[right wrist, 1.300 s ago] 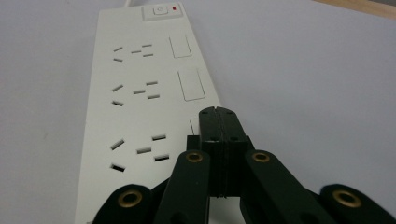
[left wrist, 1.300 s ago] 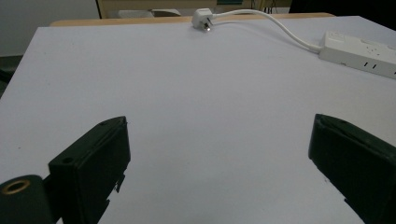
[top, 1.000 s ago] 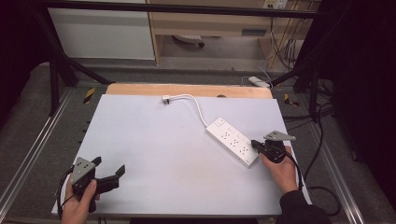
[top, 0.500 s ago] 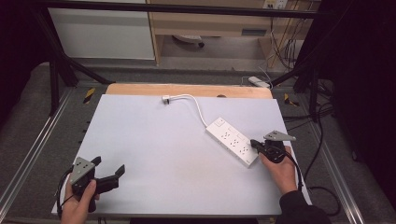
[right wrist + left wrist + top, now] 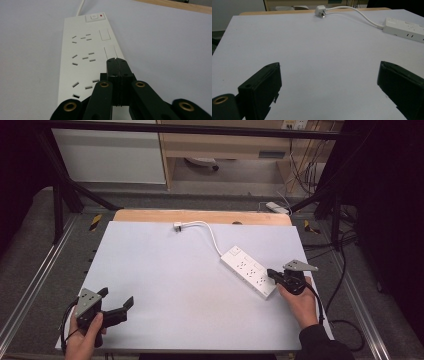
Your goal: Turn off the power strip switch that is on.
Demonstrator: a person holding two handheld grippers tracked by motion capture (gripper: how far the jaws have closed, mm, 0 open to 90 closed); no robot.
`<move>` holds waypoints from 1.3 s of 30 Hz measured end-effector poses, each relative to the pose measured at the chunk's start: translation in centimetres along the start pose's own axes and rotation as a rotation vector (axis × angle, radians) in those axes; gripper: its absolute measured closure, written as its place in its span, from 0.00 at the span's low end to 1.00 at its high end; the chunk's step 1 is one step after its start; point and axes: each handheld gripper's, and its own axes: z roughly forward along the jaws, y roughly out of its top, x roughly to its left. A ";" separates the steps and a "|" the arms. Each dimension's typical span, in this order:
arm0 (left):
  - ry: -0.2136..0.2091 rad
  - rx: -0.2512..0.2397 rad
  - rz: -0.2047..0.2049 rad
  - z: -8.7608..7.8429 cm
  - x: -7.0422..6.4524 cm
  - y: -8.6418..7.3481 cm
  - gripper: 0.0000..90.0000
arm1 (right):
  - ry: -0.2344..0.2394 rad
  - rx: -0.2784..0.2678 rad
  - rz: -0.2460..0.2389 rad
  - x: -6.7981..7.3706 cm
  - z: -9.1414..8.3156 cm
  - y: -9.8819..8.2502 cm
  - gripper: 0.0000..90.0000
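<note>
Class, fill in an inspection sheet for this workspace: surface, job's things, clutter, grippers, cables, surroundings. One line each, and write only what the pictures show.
Surface: pale tabletop with a wooden strip along its far edge.
Job's things: white power strip lying flat at the right, switch end away from the person; its white plug lies unplugged near the far edge.
Clutter: nothing seen on the tabletop.
Grippers: left gripper open, at the near left corner, apart from everything; right gripper shut, jaws pressed together over the strip's near end, nothing between them.
Cables: white cord curves from strip to plug; black cables trail off the right side.
Surroundings: dark frame rails, shelving behind.
</note>
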 end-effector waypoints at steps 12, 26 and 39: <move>0.000 -0.001 0.002 0.0 0.0 0.0 0.06 | 0.024 -0.020 0.026 0.2 -0.1 0.1 1.00; 0.001 0.003 0.005 0.0 0.0 0.0 0.06 | 0.060 -0.037 0.026 0.8 0.0 0.3 0.98; 0.001 0.006 0.003 0.1 0.0 0.0 0.06 | 0.071 -0.062 0.035 1.3 -0.2 0.7 0.90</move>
